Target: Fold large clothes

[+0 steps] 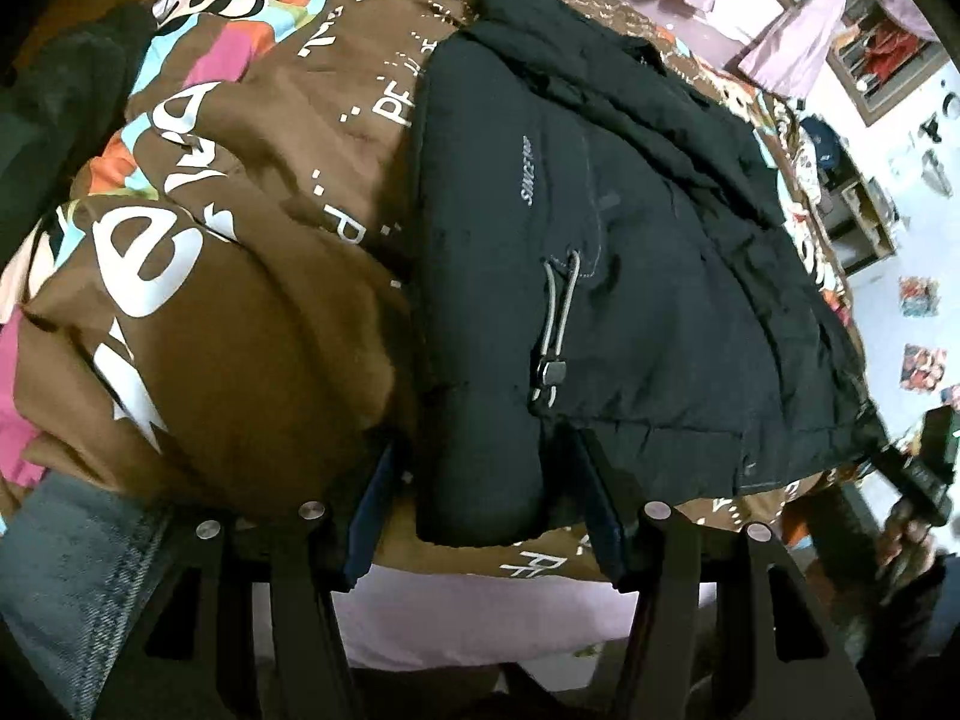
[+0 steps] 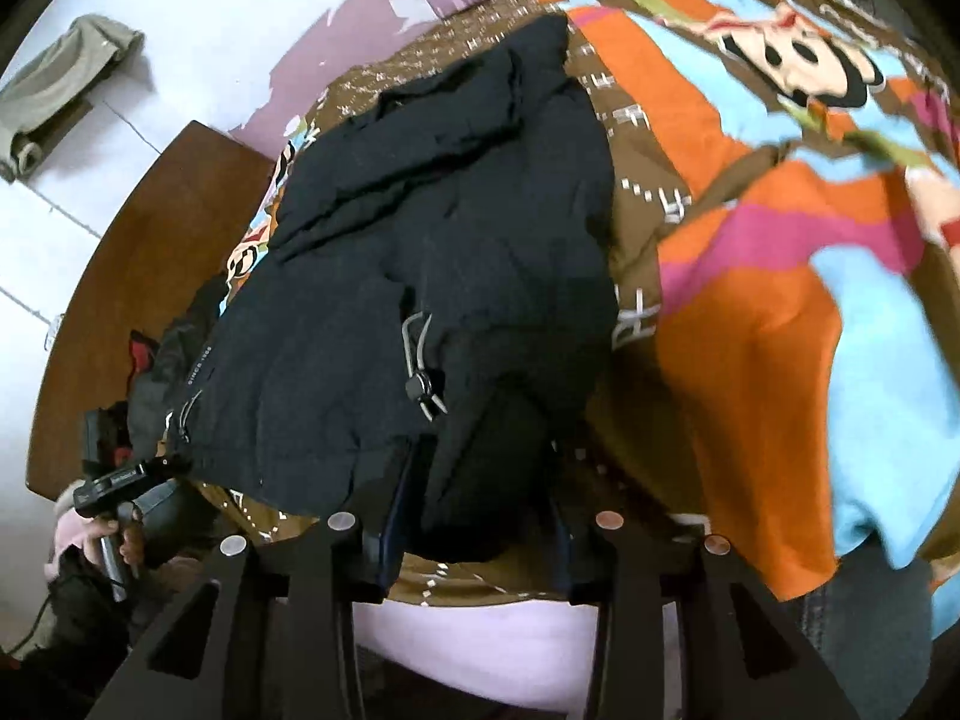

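Note:
A black padded jacket [image 1: 630, 240] lies folded on a brown cartoon-print bedspread [image 1: 252, 300], with a grey drawcord and toggle [image 1: 555, 360] on top. In the left wrist view, its rolled sleeve end [image 1: 480, 468] lies between the fingers of my left gripper [image 1: 480, 516]. That gripper is open, with a gap on each side of the cloth. In the right wrist view the jacket [image 2: 450, 252] reaches down to my right gripper [image 2: 477, 516]. A dark fold [image 2: 480, 480] rests between its slightly parted fingers, so this gripper is open too.
The bed's near edge shows a pink sheet [image 1: 480, 618]. A wooden bed board [image 2: 150, 270] and white floor with a grey-green cloth [image 2: 66, 78] lie on the left of the right wrist view. A hand [image 2: 108, 540] holds the other gripper's handle. Shelves [image 1: 858, 222] stand far right.

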`<state>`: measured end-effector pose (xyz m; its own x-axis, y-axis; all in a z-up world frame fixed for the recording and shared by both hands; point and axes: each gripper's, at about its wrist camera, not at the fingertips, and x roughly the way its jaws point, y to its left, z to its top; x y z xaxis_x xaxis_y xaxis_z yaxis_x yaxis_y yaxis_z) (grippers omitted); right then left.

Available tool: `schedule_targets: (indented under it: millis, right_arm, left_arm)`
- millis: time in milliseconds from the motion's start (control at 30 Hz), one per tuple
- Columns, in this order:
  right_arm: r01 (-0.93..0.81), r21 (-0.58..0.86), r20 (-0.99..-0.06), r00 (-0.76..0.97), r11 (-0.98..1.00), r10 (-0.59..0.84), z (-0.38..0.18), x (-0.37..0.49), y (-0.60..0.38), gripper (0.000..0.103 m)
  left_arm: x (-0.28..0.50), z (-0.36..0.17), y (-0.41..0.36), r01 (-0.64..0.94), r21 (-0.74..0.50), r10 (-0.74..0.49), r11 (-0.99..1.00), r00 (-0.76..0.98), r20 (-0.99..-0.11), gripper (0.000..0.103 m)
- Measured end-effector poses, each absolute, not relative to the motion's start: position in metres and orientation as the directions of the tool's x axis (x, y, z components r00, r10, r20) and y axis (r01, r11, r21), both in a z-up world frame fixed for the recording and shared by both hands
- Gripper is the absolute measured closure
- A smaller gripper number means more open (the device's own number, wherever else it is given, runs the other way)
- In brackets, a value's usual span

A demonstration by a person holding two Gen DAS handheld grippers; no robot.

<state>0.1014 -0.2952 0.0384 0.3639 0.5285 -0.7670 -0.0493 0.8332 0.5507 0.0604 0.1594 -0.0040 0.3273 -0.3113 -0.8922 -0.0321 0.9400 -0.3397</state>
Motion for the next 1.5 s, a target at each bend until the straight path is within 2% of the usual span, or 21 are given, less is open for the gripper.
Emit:
schedule_targets:
  millis: [33, 133, 233, 400, 533, 733, 933, 1167, 1300, 1500]
  right_arm:
    - [-0.055, 0.548, -0.765, 0.370, 0.834, 0.527, 0.041, 0.101, -0.293, 0.086]
    - [-0.091, 0.555, -0.734, 0.416, 0.827, 0.538, 0.053, 0.095, -0.290, 0.093]
    - [-0.115, 0.575, -0.688, 0.466, 0.810, 0.556, 0.070, 0.086, -0.286, 0.095]
    - [-0.142, 0.596, -0.617, 0.548, 0.790, 0.565, 0.102, 0.067, -0.290, 0.097]
    - [-0.148, 0.590, -0.600, 0.578, 0.794, 0.553, 0.118, 0.054, -0.297, 0.097]
    - [-0.133, 0.579, -0.624, 0.563, 0.805, 0.542, 0.115, 0.046, -0.289, 0.098]
    - [-0.190, 0.566, -0.592, 0.584, 0.802, 0.556, 0.131, 0.033, -0.286, 0.098]
    - [-0.254, 0.567, -0.534, 0.611, 0.784, 0.584, 0.161, 0.014, -0.284, 0.098]
    - [-0.257, 0.597, -0.491, 0.632, 0.760, 0.600, 0.173, 0.034, -0.292, 0.098]
    - [-0.256, 0.616, -0.438, 0.674, 0.745, 0.595, 0.195, 0.090, -0.308, 0.098]
  left_arm:
    - [0.060, -0.002, 0.160, -0.025, -0.350, -0.321, 0.937, 0.336, -0.885, 0.067]
    - [0.058, 0.007, 0.157, 0.007, -0.357, -0.335, 0.934, 0.366, -0.868, 0.088]
    - [0.052, 0.020, 0.154, 0.042, -0.377, -0.357, 0.925, 0.426, -0.831, 0.096]
    - [0.039, 0.056, 0.153, 0.082, -0.469, -0.433, 0.879, 0.550, -0.714, 0.100]
    - [0.028, 0.075, 0.154, 0.096, -0.502, -0.457, 0.859, 0.584, -0.671, 0.100]
    - [0.018, 0.088, 0.142, 0.149, -0.462, -0.457, 0.874, 0.574, -0.679, 0.100]
    - [0.009, 0.086, 0.148, 0.135, -0.471, -0.454, 0.872, 0.585, -0.672, 0.101]
    - [-0.018, 0.112, 0.151, 0.179, -0.437, -0.449, 0.882, 0.605, -0.658, 0.101]
    - [-0.016, 0.132, 0.149, 0.203, -0.447, -0.469, 0.871, 0.615, -0.634, 0.101]
    - [0.032, 0.167, 0.145, 0.228, -0.418, -0.460, 0.879, 0.633, -0.622, 0.101]
